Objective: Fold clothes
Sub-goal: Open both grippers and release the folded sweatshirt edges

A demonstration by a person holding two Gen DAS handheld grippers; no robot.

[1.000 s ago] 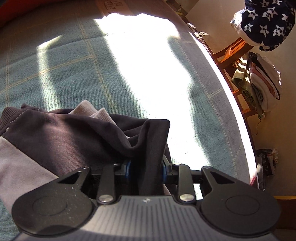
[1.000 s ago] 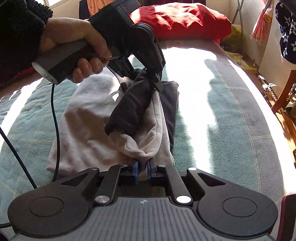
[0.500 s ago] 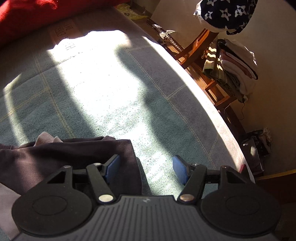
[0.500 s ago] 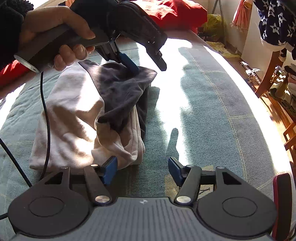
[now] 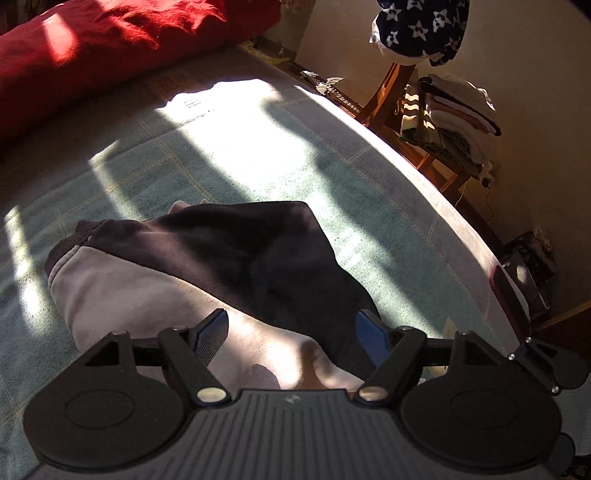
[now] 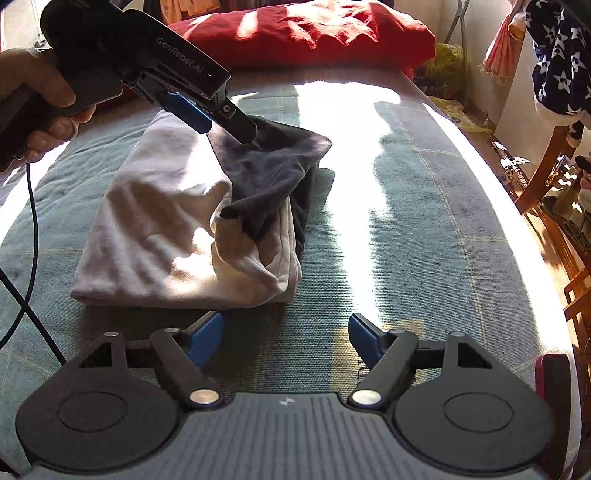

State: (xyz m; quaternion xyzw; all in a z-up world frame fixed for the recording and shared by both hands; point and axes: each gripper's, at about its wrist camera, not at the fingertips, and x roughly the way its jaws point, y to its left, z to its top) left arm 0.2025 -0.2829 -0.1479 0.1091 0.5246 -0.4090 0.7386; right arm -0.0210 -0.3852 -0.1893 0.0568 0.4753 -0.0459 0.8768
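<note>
Currently the two-tone garment [image 6: 207,221] lies bundled on the bed [image 6: 424,240], left gripper [image 5: 291,332] above it and right gripper [image 6: 286,332] at its 6 o'clock edge, both fingers wide, empty; the loose dark flap may slide and unfold.

The folded garment [image 6: 184,229] ahead of the right tongs [image 6: 286,332] is pale grey-white with a dark charcoal sleeve. Under it lies a teal bedcover [image 6: 424,240] crossed by thin pale check lines. Beyond lies a bright red blanket [image 6: 303,33]. To the right hangs navy cloth with white stars [image 6: 557,62]. Both tongs are black with blue pads [image 6: 205,336].
</note>
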